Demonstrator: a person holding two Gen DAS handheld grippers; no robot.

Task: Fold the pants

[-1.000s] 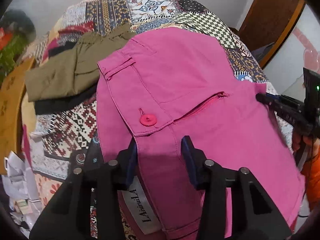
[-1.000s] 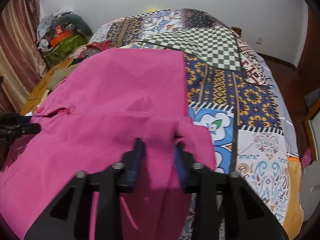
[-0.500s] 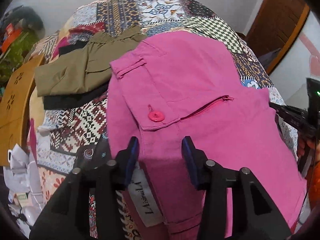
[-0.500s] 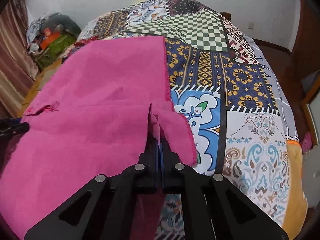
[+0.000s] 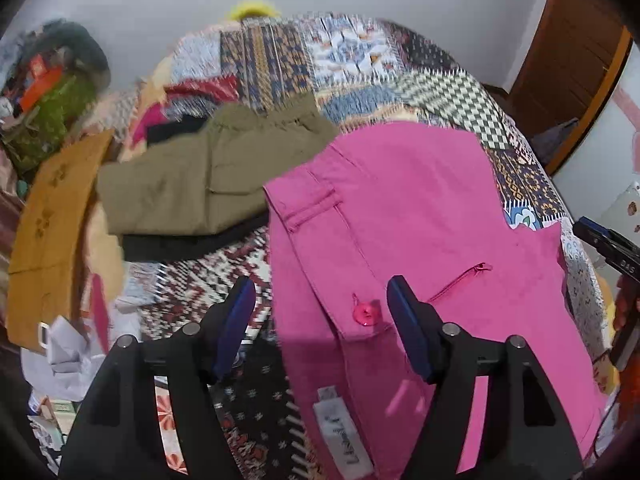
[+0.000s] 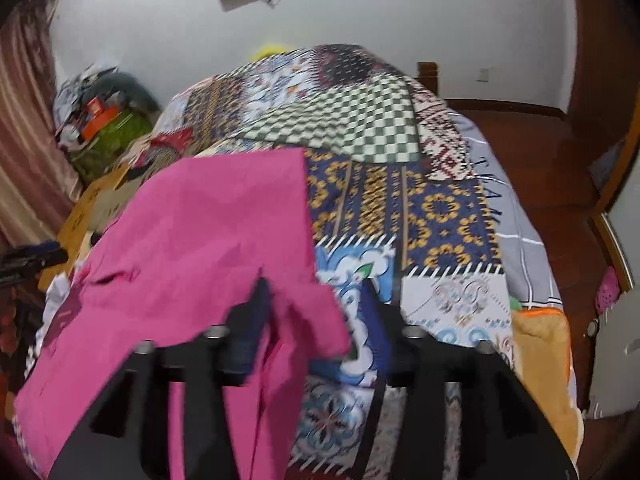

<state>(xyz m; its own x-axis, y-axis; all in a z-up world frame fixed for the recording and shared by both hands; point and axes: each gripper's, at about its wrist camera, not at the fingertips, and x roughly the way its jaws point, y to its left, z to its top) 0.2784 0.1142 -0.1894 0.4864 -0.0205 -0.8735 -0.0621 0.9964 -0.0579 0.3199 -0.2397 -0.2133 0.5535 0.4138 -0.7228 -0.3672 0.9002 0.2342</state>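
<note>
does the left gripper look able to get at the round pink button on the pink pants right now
Probably yes: the left gripper is open, and the round pink button on the pink pants lies uncovered between its fingers.

- Right of the pink pants (image 6: 208, 240), the patchwork bedspread (image 6: 432, 208) lies bare, so there's plenty of room to pass.
- On the left, olive pants (image 5: 208, 176) and a cardboard sheet (image 5: 52, 216) crowd that side.

One pink pants (image 5: 400, 216), one olive garment (image 5: 200, 184).
</note>
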